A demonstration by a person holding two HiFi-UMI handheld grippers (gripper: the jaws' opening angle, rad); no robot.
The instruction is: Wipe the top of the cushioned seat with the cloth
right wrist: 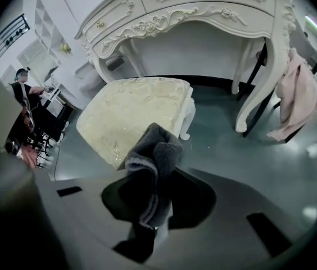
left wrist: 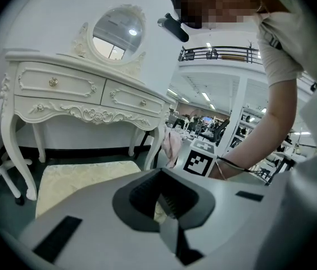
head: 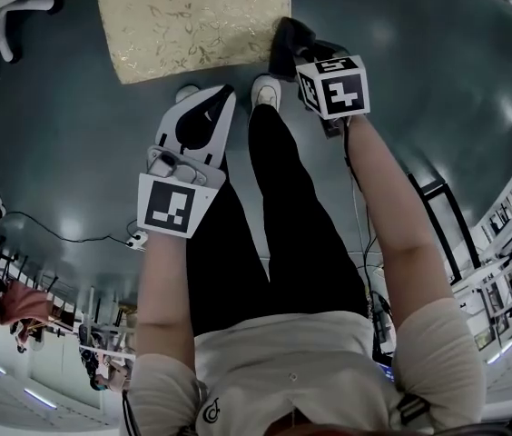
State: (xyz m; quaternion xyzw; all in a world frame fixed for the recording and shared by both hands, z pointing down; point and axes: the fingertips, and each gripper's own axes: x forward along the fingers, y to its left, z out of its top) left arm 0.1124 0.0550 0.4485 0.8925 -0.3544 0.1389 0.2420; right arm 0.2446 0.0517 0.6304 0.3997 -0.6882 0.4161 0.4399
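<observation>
Floor (head: 438,80) before the seat (head: 192,21): right gripper (right wrist: 154,176) is pinching the cloth (right wrist: 153,156) just beside it, needing flat, even strokes; left gripper (left wrist: 167,207) is hanging pressed together.

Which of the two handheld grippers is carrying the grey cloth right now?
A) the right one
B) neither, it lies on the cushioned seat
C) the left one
A: the grey cloth sticks up from between the jaws of the right gripper, while the left gripper holds nothing.
</observation>
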